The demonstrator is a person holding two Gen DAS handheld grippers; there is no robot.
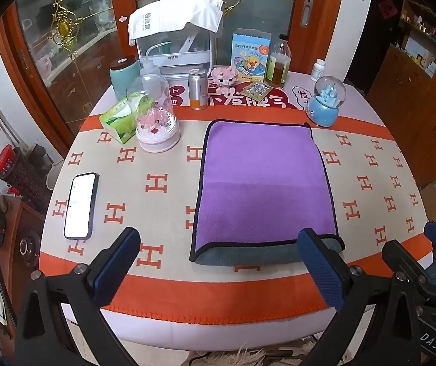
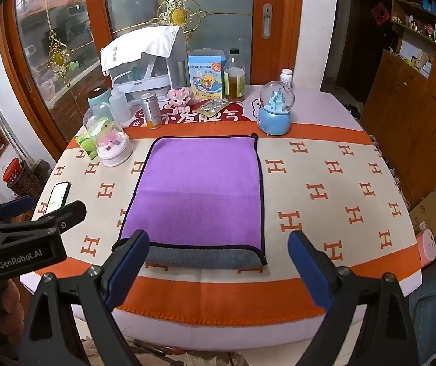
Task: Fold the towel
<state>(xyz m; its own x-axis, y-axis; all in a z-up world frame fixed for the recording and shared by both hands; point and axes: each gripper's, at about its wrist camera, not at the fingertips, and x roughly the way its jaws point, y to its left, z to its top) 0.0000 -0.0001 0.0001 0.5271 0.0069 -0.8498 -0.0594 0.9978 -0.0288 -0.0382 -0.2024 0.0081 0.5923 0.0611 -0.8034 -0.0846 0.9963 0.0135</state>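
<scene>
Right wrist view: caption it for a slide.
Open right gripper hovers before a purple towel on the H-patterned tablecloth, its grey underside showing.

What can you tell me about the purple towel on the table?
The purple towel looks soft and fluffy, with a thin dark trim along its edges. It lies flat on the orange-and-cream H-patterned cloth, already folded once: a grey underside layer peeks out at the near edge. A small loop sticks out at its far right corner. Neither gripper touches it.

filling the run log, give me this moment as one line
task: fold towel | towel: flat on table, purple face up, grey layer at near edge | left gripper: open, empty | right gripper: open, empty | contact: none
</scene>
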